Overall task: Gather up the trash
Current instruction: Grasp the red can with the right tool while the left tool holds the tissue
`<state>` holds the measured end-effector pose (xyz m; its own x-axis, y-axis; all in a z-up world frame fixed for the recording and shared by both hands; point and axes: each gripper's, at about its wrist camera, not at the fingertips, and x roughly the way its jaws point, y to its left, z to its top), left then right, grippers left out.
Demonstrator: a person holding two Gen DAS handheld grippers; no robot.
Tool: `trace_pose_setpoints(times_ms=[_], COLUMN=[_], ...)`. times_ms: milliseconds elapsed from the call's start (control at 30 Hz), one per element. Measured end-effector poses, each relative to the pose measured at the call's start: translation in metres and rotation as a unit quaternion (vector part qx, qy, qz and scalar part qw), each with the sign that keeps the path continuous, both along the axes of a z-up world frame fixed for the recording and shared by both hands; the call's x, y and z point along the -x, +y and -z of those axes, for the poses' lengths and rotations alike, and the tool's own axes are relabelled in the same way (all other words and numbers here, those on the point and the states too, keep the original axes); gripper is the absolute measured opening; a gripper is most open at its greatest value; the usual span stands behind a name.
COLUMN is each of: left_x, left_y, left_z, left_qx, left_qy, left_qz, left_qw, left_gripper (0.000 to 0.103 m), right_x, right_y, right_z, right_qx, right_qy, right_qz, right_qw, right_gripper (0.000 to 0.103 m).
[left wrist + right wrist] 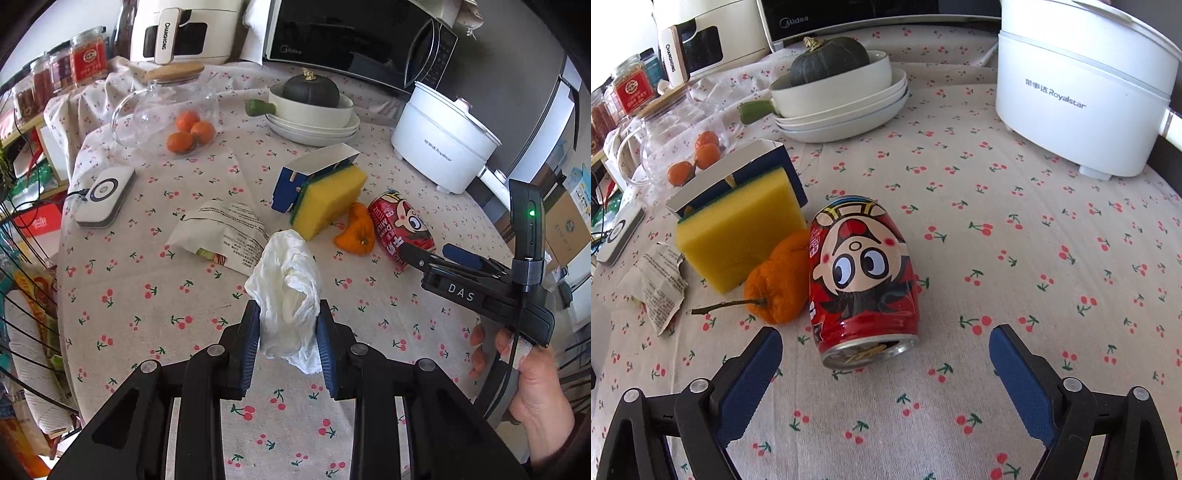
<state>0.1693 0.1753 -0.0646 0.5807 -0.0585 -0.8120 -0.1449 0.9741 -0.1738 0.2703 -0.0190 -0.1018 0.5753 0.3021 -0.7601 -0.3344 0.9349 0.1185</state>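
The left gripper (288,325) is clamped on a crumpled white tissue (286,291), its two blue pads pressing the wad from both sides above a cherry-print tablecloth (147,314). Just ahead of the tissue lies a torn, printed paper wrapper (221,229), and beyond it to the right a yellow sponge with a green backing (328,199) leans on a blue and white cardboard box (306,173). The right gripper (882,350) is spread wide, with a dented red drink can with a cartoon face (860,280) lying on its side between and just ahead of its fingertips, open end toward the camera. A shrivelled orange fruit with a dry stem (779,284) touches the can's left side and rests against the sponge, crowding the left finger's side. Far ahead stand a white electric pot (1082,92), stacked white dishes holding a dark green squash (827,59), and a glass jug with tangerines behind it (166,107). Only the left wrist view shows the right gripper from outside, held in a hand (532,380) with its fingertips near the can, plus a white charging pad (107,195) off to the left. Only the right wrist view shows the can's open end.
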Motion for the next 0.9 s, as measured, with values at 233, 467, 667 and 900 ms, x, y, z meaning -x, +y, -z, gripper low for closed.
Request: trace_pose_setpoints(times_ms=[233,467,667,900], left_x=[-0.002,-0.001,-0.001,0.001], left_y=[-0.008,-0.021,-0.04,-0.067], left_z=[-0.002,-0.006,-0.008,-0.011], left_qx=[0.001,-0.007,-0.01,-0.005], left_qy=[-0.004,-0.009,-0.009,-0.009], left_qz=[0.009,0.023,0.042,0.064], left_qw=[1.0,0.9997,0.999,0.9979], left_gripper=[0.031,0.031,0.031,0.031], right_x=[0.003,0.019,0.038,0.054], right_y=[0.006,-0.008,-0.034,-0.065], right_z=[0.003,-0.019,-0.04,-0.053], right_qx=[0.005,0.012,0.012,0.02], right_qy=[-0.008,-0.014,-0.01,0.003], right_qz=[-0.031,-0.045,-0.055,-0.052], right_qw=[0.999,0.999,0.998,0.998], right_gripper=[0.056,0.056,0.055,0.055])
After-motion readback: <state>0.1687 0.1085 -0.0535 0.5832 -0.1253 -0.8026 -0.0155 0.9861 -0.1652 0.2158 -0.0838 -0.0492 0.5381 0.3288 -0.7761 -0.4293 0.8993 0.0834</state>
